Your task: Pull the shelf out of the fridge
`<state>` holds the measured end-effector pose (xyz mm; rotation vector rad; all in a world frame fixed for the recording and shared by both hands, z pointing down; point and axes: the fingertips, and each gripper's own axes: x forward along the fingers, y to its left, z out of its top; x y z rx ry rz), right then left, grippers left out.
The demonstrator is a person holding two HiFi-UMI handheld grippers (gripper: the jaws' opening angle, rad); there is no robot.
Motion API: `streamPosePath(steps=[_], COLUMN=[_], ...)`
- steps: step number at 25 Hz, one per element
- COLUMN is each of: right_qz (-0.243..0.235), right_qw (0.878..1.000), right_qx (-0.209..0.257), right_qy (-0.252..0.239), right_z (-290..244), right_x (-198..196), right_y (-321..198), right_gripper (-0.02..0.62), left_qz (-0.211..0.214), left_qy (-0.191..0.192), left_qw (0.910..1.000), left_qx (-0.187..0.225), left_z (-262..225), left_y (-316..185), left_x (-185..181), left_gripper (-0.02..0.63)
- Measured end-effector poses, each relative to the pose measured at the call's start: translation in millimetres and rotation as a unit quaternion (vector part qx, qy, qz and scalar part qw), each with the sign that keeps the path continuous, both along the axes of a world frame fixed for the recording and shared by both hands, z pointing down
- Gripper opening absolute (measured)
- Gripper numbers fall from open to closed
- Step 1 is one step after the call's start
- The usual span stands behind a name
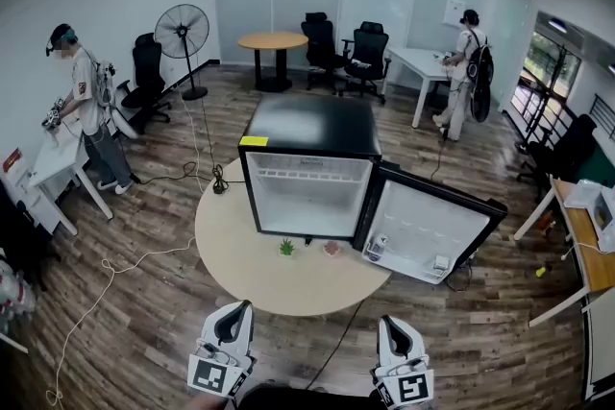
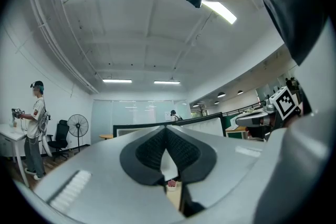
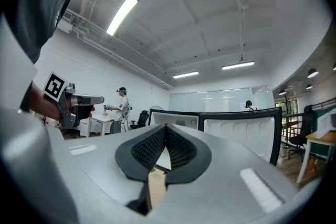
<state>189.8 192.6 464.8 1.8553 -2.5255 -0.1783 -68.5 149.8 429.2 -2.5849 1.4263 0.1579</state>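
A black mini fridge [image 1: 309, 128] stands on a round beige table [image 1: 240, 264], its door [image 1: 428, 230] swung open to the right. High in the white inside sits the white shelf [image 1: 307, 176]. My left gripper [image 1: 240, 307] and right gripper [image 1: 387, 322] are low in the head view, at the table's near edge and well short of the fridge. Both are shut with nothing between the jaws. The left gripper view shows its closed tips [image 2: 166, 128] before the fridge's top edge [image 2: 136, 127]. In the right gripper view the closed tips [image 3: 166, 127] point at the fridge [image 3: 176, 117] and door [image 3: 241, 131].
A small green plant [image 1: 286, 248] and a pink item [image 1: 332, 249] lie on the table in front of the fridge. Small items sit in the door [image 1: 440, 262]. A person [image 1: 85, 101] stands at left, another [image 1: 468, 62] at the back. A fan [image 1: 183, 32], chairs and floor cables [image 1: 115, 269] surround the table.
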Motion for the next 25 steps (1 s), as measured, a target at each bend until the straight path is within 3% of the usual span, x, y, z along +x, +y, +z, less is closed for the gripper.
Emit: streamPosePath(steps=[11,25], right_qz=[-0.041,-0.033], right_qw=[0.999,0.999], right_qx=[0.011,-0.02], right_qy=[-0.012,0.003], right_z=[2.4,8.6], right_x=[3.3,-26.8], right_y=[-44.6,-158.8], right_gripper=[0.008,0.008], left_qz=[-0.024,0.006], left_qy=[-0.026,-0.011], left_qw=[0.9993,0.9999], left_qx=[0.014,0.002], left_z=[-0.9,14.0], left_y=[-33.5,-166.9], left_x=[18.6,8.5], left_gripper=[0.0,0.0])
